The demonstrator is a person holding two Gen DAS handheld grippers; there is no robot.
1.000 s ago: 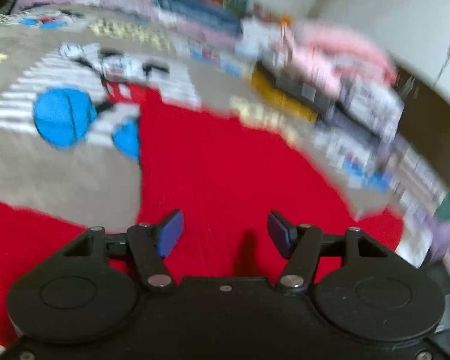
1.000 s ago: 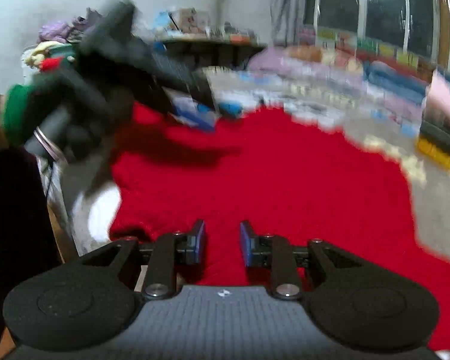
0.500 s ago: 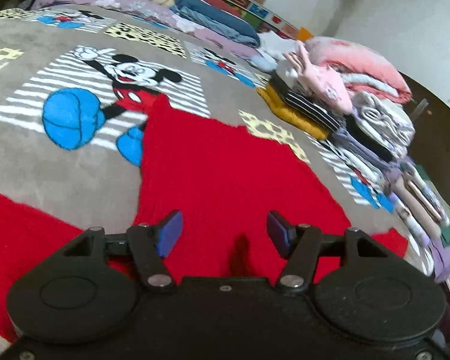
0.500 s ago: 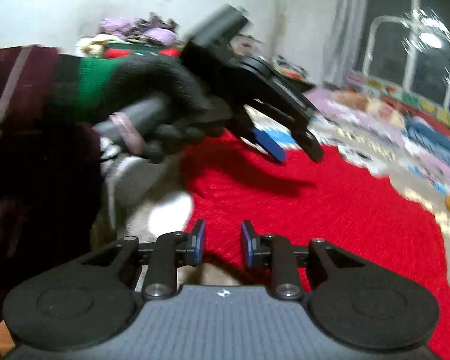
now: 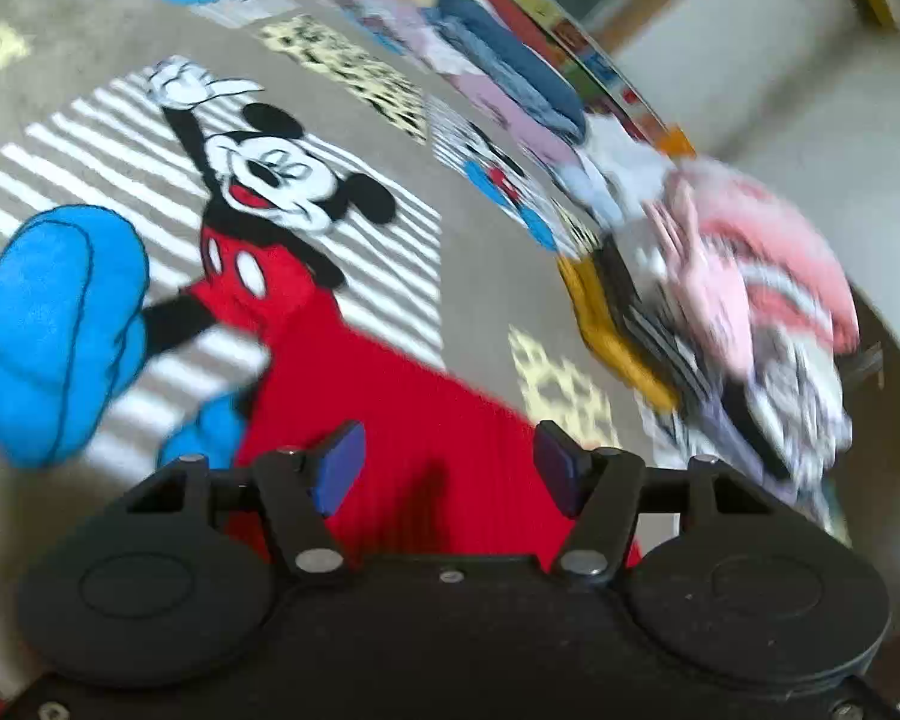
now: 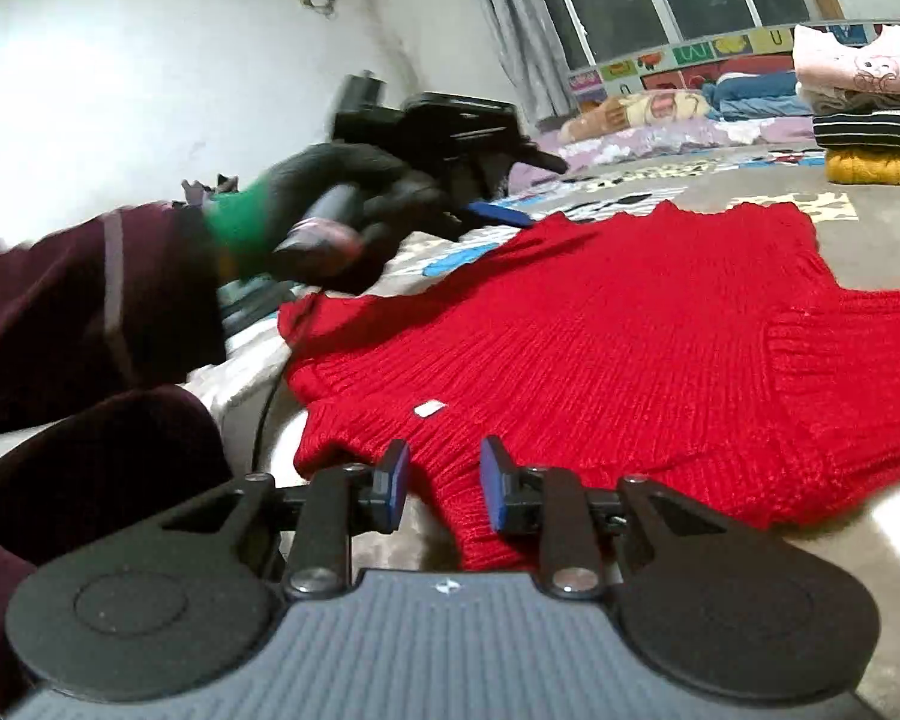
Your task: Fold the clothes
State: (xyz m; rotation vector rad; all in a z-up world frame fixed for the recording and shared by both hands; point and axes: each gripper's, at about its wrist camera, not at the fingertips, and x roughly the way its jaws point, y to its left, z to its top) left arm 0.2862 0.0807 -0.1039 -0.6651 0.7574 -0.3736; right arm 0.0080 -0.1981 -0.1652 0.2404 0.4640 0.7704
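Observation:
A red knit sweater (image 6: pixel 600 330) lies spread flat on a grey cartoon-mouse blanket (image 5: pixel 306 180), a white tag (image 6: pixel 431 408) showing near its front edge. My right gripper (image 6: pixel 442 483) hovers low over that front edge, its blue pads a narrow gap apart with nothing pinched between them. My left gripper (image 5: pixel 448 468) is open above the sweater's far part (image 5: pixel 390 396), empty. In the right wrist view the left gripper (image 6: pixel 525 189) is held by a black-gloved hand (image 6: pixel 342 204) over the sweater's far left corner.
A stack of folded clothes (image 6: pixel 858 108) stands at the blanket's far right, blurred in the left wrist view (image 5: pixel 720 312). Rolled bedding (image 6: pixel 642 108) lines the wall under the window. The person's dark maroon sleeve and leg (image 6: pixel 90 312) fill the left side.
The right gripper has sunk toward the sweater's near edge. The left gripper has rolled and slid across toward the mouse picture, farther from the right gripper. Neither gap has changed.

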